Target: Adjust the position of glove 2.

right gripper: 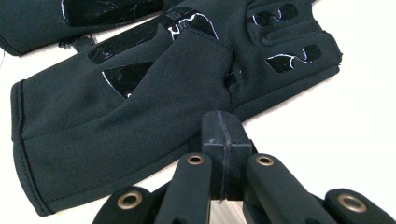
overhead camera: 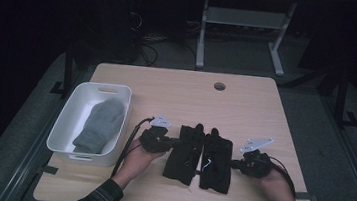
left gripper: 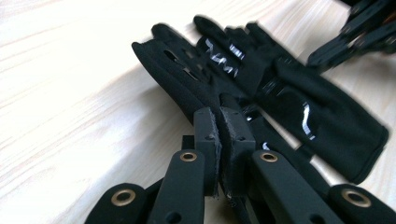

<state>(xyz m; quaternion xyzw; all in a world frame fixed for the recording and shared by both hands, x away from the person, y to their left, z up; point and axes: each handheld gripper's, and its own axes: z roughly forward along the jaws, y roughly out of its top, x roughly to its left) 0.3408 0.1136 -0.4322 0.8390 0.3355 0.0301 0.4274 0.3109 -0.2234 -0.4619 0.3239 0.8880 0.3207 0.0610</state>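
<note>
Black, soft stretch-fabric gloves [overhead camera: 200, 155] lay side by side at the lower centre of the pale wooden bench [overhead camera: 246, 102]. Light and limp, they'd sag; pinch an edge. Left claw [overhead camera: 176, 141] clamped the left glove's edge; right claw [overhead camera: 234, 162] was together, empty.

Both tools matte black – left tool [overhead camera: 174, 141], right tool [overhead camera: 234, 161] – brass-ringed pivots, grey triangular top plates, black cables, plaid sleeves.

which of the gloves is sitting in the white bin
The grey knit mitten; it lies inside the white plastic bin, while the two black gloves lie flat on the wooden table.
</note>
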